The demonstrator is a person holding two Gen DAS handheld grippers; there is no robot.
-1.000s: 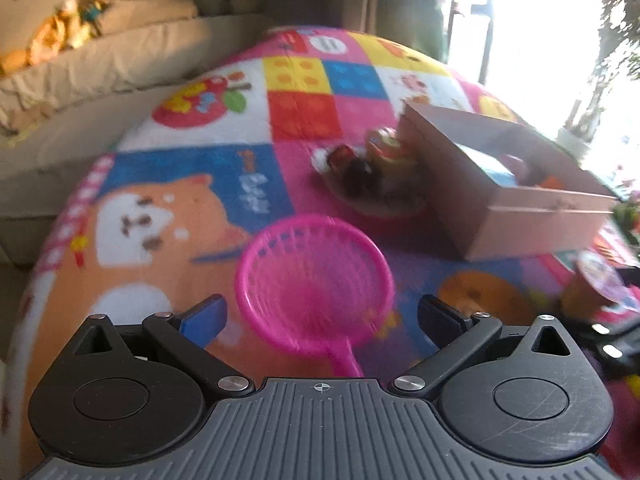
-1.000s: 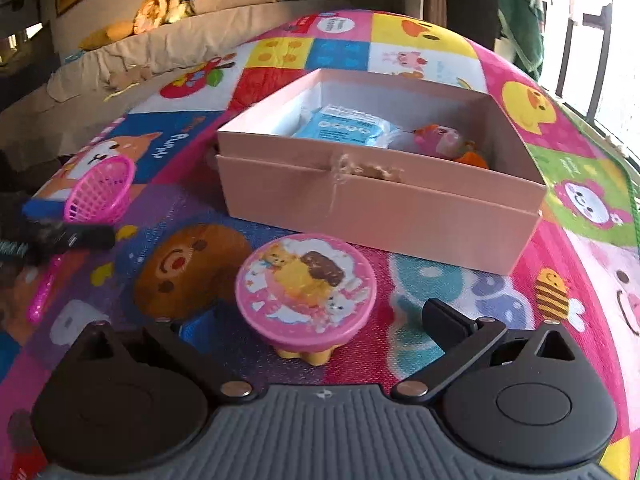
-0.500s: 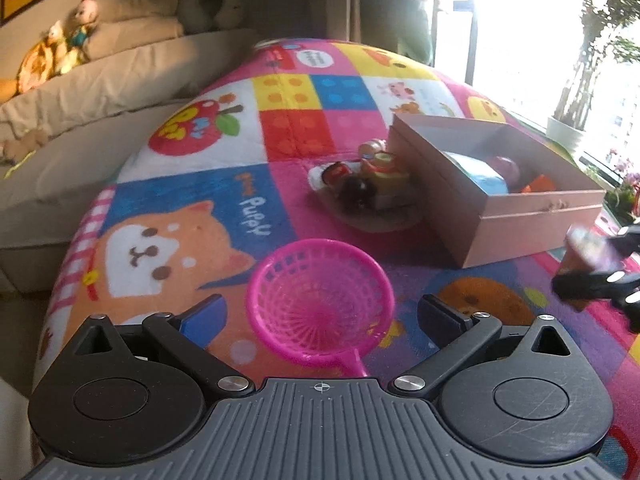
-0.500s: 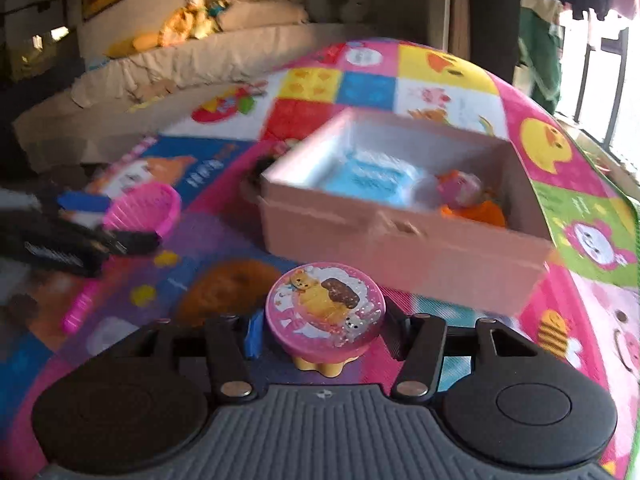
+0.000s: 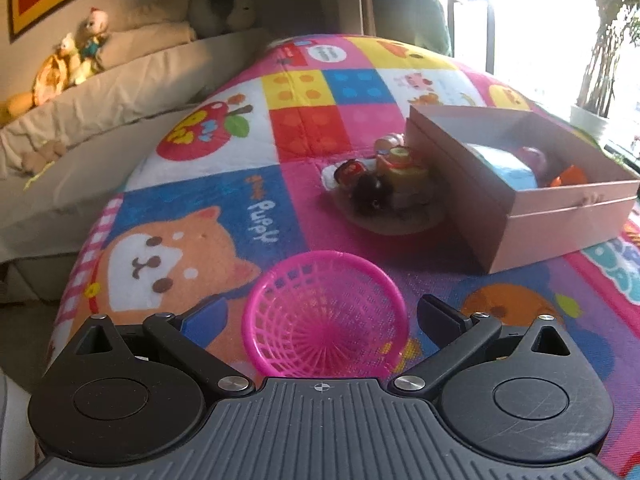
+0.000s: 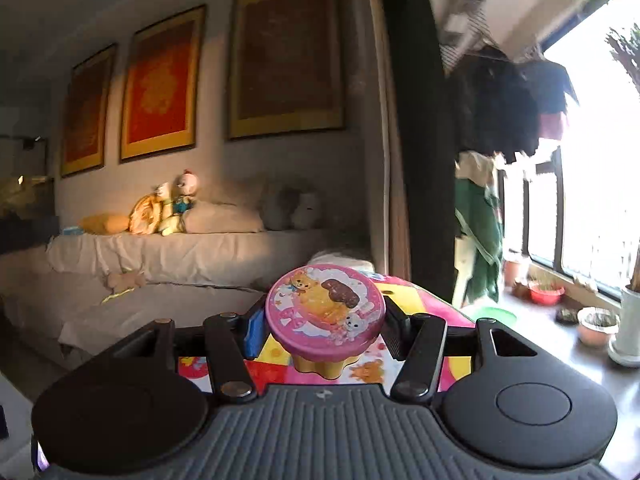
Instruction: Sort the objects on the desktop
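My left gripper (image 5: 322, 314) is open, its fingers on either side of a pink toy net scoop (image 5: 324, 320) that lies on the colourful play mat (image 5: 208, 208). My right gripper (image 6: 324, 326) is shut on a pink-lidded jelly cup with a yellow base (image 6: 325, 314) and holds it high, tilted up toward the room. An open pink cardboard box (image 5: 560, 224) stands at the right in the left wrist view, with a blue packet (image 5: 502, 162) and small toys inside.
A plate of toy food (image 5: 384, 192) sits just left of the box. A sofa with cushions and plush toys (image 5: 80, 92) runs along the mat's left side. Flower pots (image 6: 596, 324) stand on a window ledge at right.
My right gripper closed on the jelly cup and lifted it off the mat, tilting up so the box left its view. My left gripper moved closer over the scoop.
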